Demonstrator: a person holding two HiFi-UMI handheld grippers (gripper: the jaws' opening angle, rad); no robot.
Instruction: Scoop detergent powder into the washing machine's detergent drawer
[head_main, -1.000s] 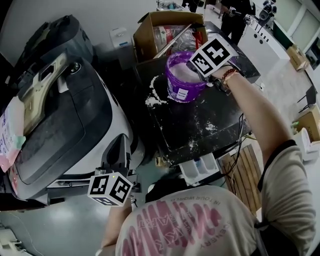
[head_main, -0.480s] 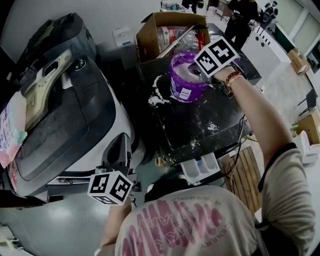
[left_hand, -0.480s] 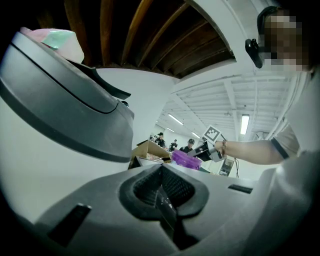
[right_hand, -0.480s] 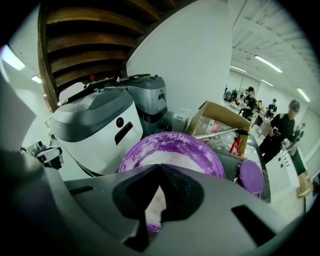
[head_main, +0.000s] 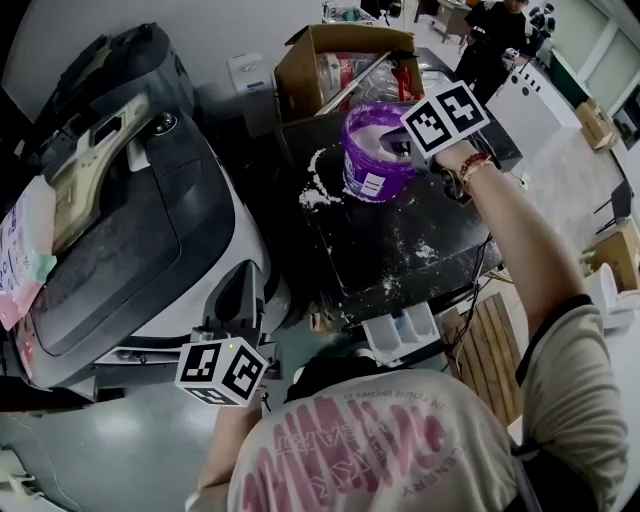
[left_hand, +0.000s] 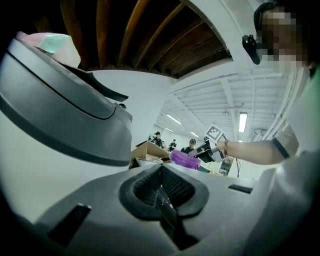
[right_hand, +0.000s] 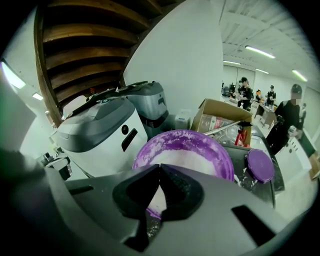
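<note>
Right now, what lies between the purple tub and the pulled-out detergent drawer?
In the head view, only the machine's black top, dusted with spilled white powder, lies between the purple tub and the drawer.

- Big grey-and-white appliance (head_main: 130, 250) fills the left side, with a dark top
- A pink and green bundle (head_main: 25, 262) is lying on its far left edge
- Behind it, a second grey unit (head_main: 110, 70) near the wall
- Open cardboard box (head_main: 335, 60) at the back, clear plastic inside
- Wooden slats (head_main: 490, 345) low on the right
- People (right_hand: 245, 92) are standing about in the bright hall beyond
</note>
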